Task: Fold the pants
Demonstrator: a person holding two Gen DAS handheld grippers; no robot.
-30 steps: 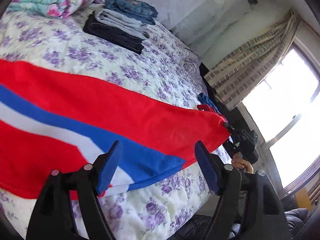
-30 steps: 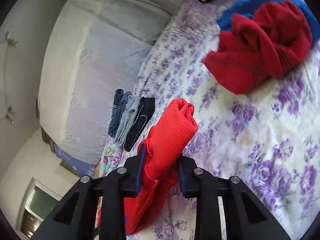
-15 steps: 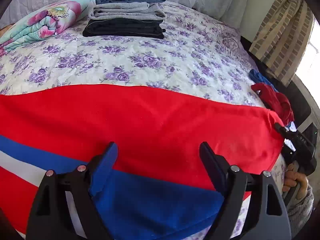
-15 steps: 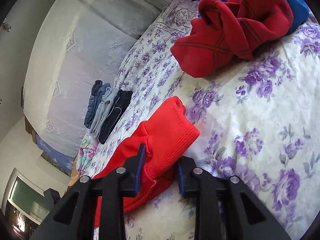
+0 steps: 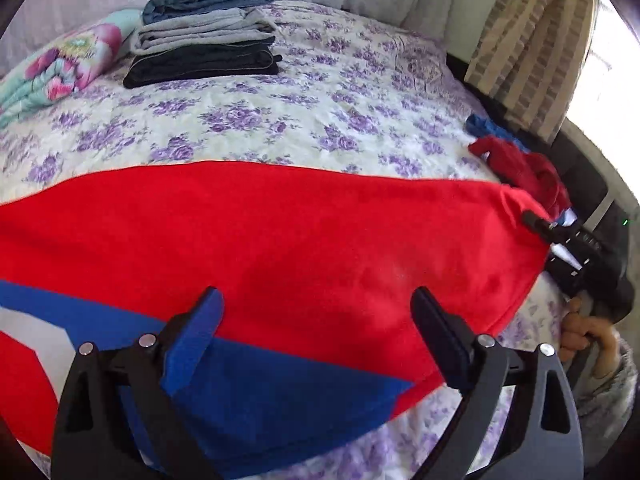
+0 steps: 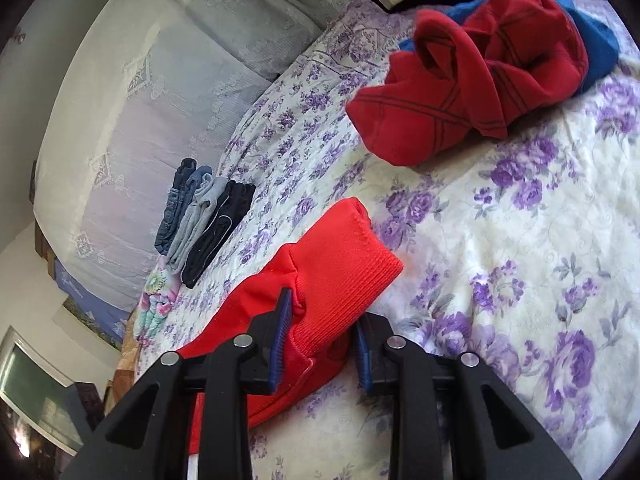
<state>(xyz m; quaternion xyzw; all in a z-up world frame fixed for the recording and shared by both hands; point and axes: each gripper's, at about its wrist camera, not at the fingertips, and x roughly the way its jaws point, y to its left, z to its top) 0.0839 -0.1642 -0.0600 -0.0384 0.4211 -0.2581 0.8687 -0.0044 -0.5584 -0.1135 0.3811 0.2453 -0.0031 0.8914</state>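
Note:
Red pants (image 5: 304, 232) with a blue and white side stripe lie stretched across the floral bedspread (image 5: 280, 120). My left gripper (image 5: 318, 308) hovers over their near edge. Its jaws are opening wide, with the fabric under them and neither pad pressing on it. At the right end of the pants my right gripper (image 5: 560, 248) is shut on the ribbed red cuff (image 6: 344, 256). In the right wrist view the cuff sticks out beyond my right gripper (image 6: 320, 320) and rests on the bedspread (image 6: 520, 240).
A stack of folded pants (image 5: 208, 36) and a folded floral blanket (image 5: 60, 68) lie near the headboard. Crumpled red and blue garments (image 6: 480, 72) sit by the bed's right edge. A striped curtain (image 5: 528, 32) hangs beyond. A person's hand (image 5: 588, 332) holds the right gripper.
The left gripper's jaws have spread wider and it has swung over the pants toward their right end. The right gripper has sunk, and the cuff now lies on the bedspread.

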